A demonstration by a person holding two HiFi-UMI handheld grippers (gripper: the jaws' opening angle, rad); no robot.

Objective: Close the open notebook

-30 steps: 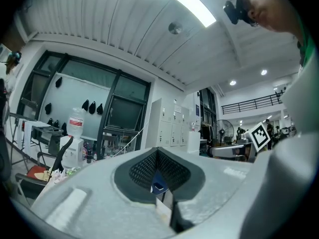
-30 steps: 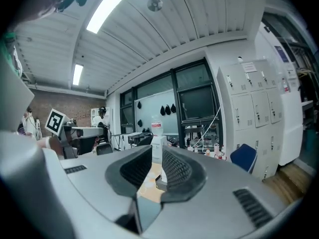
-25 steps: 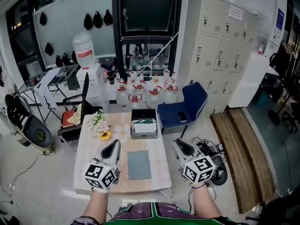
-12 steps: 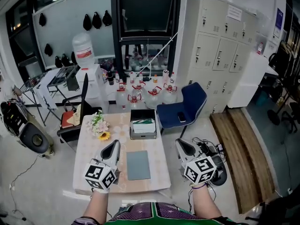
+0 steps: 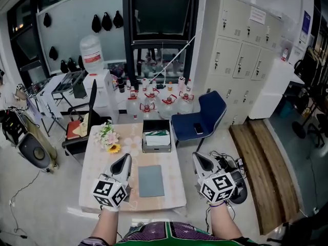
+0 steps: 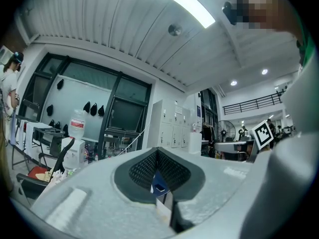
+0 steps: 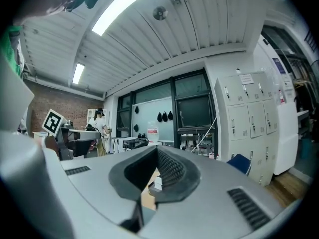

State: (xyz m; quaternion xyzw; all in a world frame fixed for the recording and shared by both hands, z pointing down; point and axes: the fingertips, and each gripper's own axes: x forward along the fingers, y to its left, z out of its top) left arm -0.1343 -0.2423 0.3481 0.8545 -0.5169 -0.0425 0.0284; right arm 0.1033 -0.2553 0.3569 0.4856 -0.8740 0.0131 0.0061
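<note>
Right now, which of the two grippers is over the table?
The left gripper: it is over the table, left of the closed notebook. The right gripper is beyond the table's right edge.

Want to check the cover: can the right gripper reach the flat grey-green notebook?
Probably yes: nothing lies between the flat grey-green notebook and the right gripper, though its jaws are shut.
</note>
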